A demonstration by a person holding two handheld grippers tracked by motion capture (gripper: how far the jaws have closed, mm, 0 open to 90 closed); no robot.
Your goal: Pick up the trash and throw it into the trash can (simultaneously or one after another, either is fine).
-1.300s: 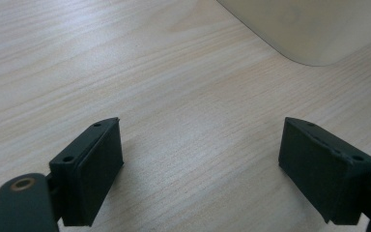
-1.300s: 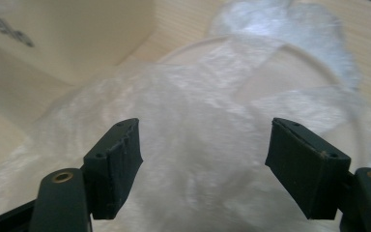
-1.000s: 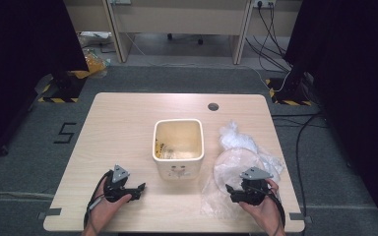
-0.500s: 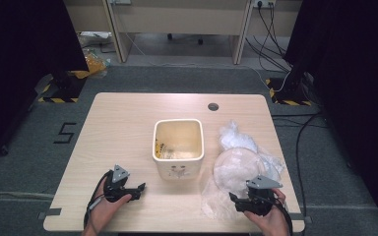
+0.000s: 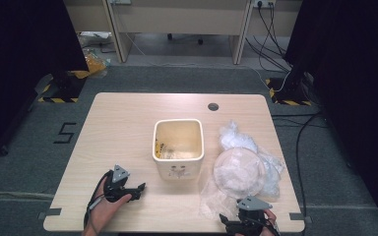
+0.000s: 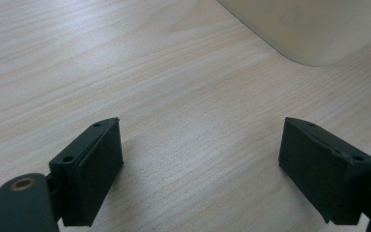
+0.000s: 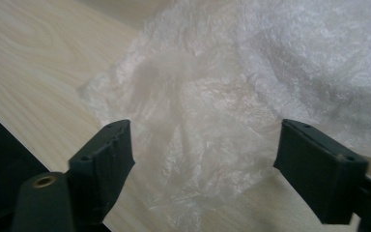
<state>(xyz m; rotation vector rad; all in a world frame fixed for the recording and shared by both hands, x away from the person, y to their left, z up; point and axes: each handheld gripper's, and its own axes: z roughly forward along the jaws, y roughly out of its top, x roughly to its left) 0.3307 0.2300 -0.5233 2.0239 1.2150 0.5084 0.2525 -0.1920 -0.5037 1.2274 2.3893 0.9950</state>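
A cream square bin (image 5: 178, 169) stands open-topped in the middle of the wooden table (image 5: 123, 128); its rounded corner (image 6: 314, 29) rises beyond my left gripper's jaws. A crumpled clear plastic bag (image 5: 239, 172) lies right of the bin. My left gripper (image 5: 139, 189) rests open on bare wood left of the bin, with nothing between its fingers (image 6: 96, 169). My right gripper (image 5: 232, 225) sits at the table's front edge, just short of the bag. Its jaws have just been closing a little but still stand wide, and the bag's thin near edge (image 7: 198, 145) lies between them unpressed.
A round cable hole (image 5: 213, 106) is set in the table's far side. Beside my right gripper the table's front edge drops off to dark floor (image 7: 0, 164). Cables and desk legs stand on the carpet beyond the table.
My right gripper has pulled back toward the front edge, from over the bag's near part to just off it. The left gripper, bin and bag have not moved.
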